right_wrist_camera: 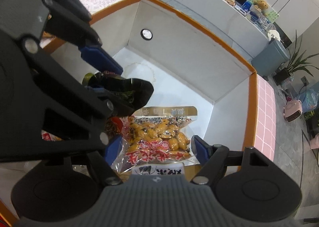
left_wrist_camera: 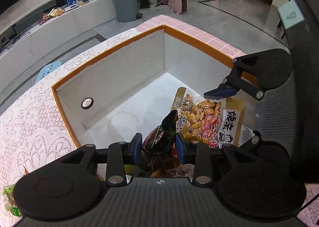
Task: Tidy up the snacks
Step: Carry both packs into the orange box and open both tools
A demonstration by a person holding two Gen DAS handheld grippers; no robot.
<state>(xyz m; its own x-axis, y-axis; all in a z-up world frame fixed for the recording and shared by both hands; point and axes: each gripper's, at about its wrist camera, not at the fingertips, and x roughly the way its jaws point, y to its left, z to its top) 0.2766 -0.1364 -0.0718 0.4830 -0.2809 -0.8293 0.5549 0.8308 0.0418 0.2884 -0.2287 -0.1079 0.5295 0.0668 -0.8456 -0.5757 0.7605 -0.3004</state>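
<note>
An orange-rimmed white box [left_wrist_camera: 111, 79] stands on a lace-covered table. My left gripper [left_wrist_camera: 158, 146] is shut on a dark snack packet [left_wrist_camera: 165, 133] and holds it inside the box; the packet also shows in the right wrist view [right_wrist_camera: 137, 91]. A clear bag of yellow peanuts [right_wrist_camera: 157, 139] lies on the box floor, and it shows in the left wrist view [left_wrist_camera: 201, 121] too. My right gripper [right_wrist_camera: 157, 151] is open with its fingers on either side of the peanut bag. In the left wrist view the right gripper [left_wrist_camera: 215, 93] hangs over that bag.
More snack packets [left_wrist_camera: 171, 169] lie in the box under my left gripper. Green-wrapped snacks [left_wrist_camera: 10, 199] lie on the lace tablecloth [left_wrist_camera: 30, 127] at the left. The box wall [right_wrist_camera: 179, 51] has a round hole [right_wrist_camera: 146, 34]. A grey bin [left_wrist_camera: 125, 2] stands on the floor beyond.
</note>
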